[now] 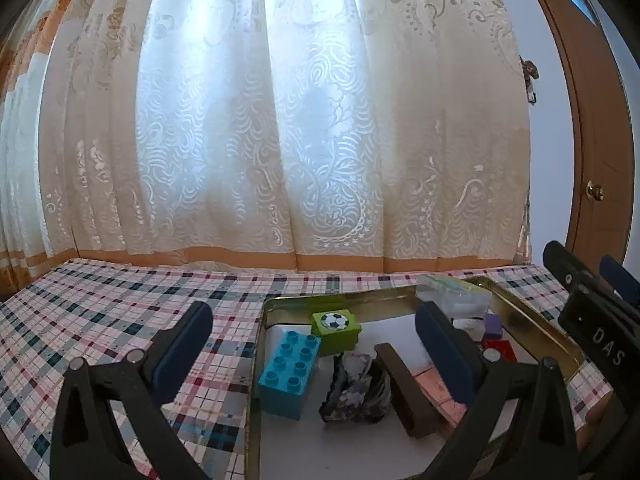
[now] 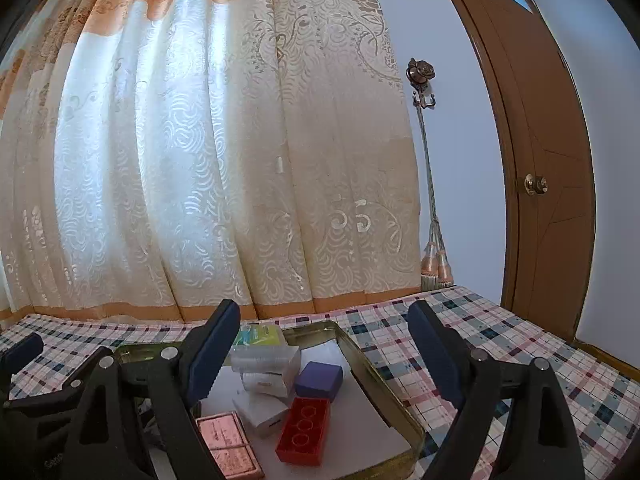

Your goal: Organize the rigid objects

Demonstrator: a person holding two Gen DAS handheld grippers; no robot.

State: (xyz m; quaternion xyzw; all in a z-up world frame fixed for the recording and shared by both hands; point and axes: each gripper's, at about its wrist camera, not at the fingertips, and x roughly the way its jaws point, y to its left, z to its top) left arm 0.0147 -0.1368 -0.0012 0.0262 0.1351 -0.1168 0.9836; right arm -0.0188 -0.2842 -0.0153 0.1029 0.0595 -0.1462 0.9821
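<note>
A gold metal tray (image 1: 360,298) sits on the checked tablecloth and shows in the right wrist view too (image 2: 384,376). In it lie a blue brick (image 1: 288,372), a green soccer-ball cube (image 1: 337,330), a dark crumpled wrapper (image 1: 356,392), a brown block (image 1: 404,388), a pink box (image 2: 228,440), a red brick (image 2: 304,428), a purple box (image 2: 319,380), a small white box (image 2: 262,412) and clear plastic cases (image 2: 264,360). My left gripper (image 1: 314,346) is open and empty above the tray's left part. My right gripper (image 2: 324,354) is open and empty above its right part.
The checked tablecloth (image 1: 120,304) covers the surface left of the tray and right of it (image 2: 500,340). A patterned curtain (image 1: 280,120) hangs behind. A brown door (image 2: 552,184) stands at the right. The right gripper's body (image 1: 596,312) shows at the left view's edge.
</note>
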